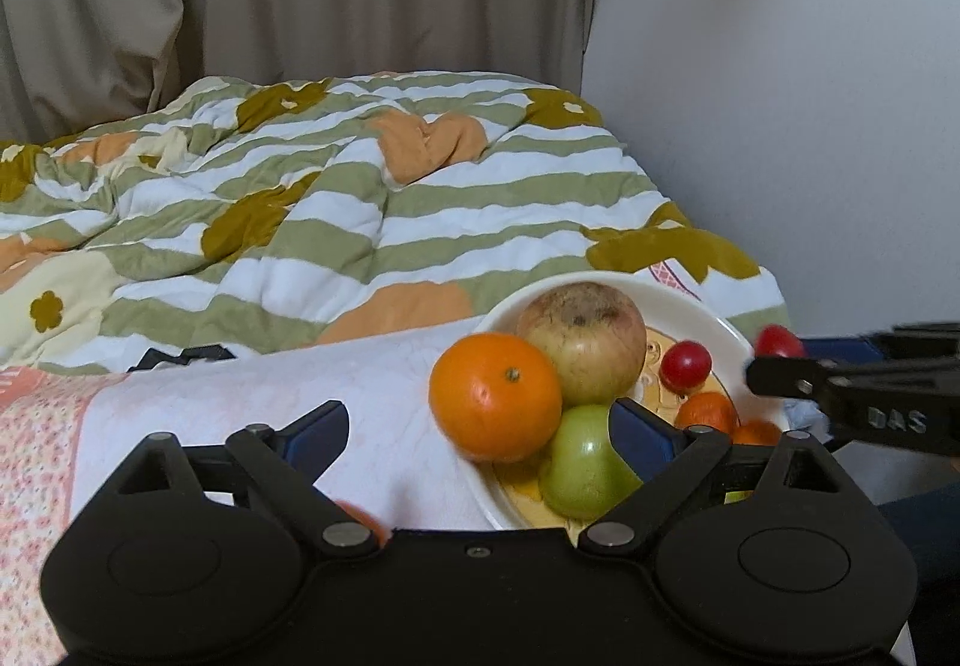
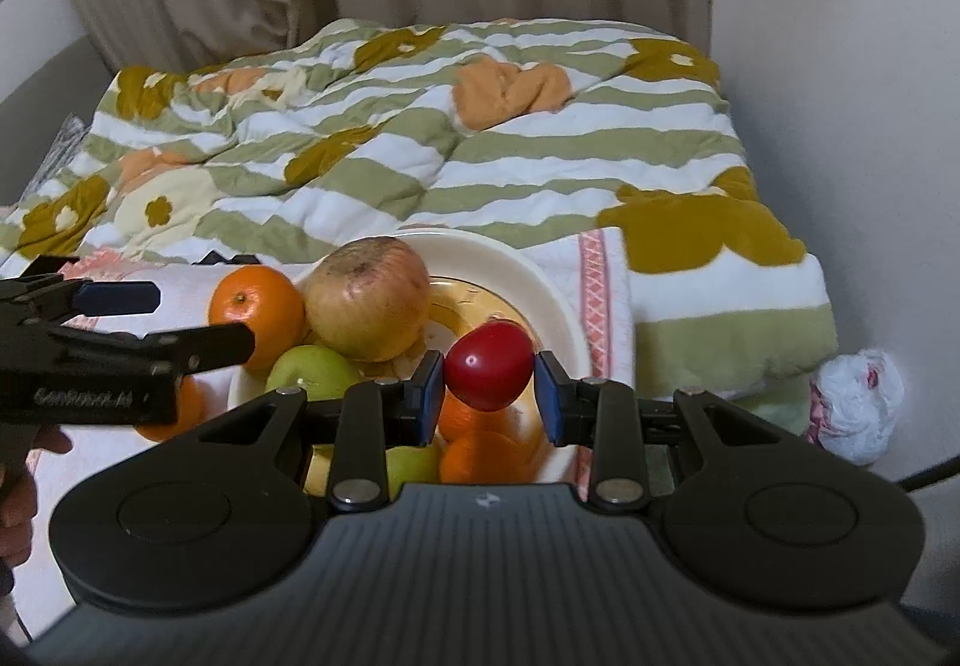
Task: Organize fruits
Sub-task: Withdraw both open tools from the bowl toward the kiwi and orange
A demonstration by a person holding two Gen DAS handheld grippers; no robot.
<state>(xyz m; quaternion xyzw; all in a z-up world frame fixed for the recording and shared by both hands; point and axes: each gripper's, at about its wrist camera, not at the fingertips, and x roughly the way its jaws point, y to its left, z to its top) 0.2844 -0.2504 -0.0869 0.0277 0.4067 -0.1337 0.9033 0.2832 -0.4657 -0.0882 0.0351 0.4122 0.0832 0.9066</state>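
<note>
At centre frame of the right wrist view, my right gripper [image 2: 489, 387] is clenched on a red tomato [image 2: 491, 365], held above the near side of the cream plate [image 2: 564, 306]. On that plate sit a large brownish apple [image 2: 369, 300], a green apple [image 2: 312, 369] and small oranges [image 2: 480, 450], with a big orange [image 2: 258, 315] at its left rim. From the left edge my left gripper [image 2: 198, 324] comes in with its jaws spread and nothing between them; the lettering on its body is blurred, and I cannot read it surely. Lower right in the left wrist view, the right tool's side shows embossed letters that look like "DAS". A second red tomato [image 1: 685, 365] lies on the plate there. Behind everything, a striped floral quilt [image 2: 480, 156] covers the bed.
</note>
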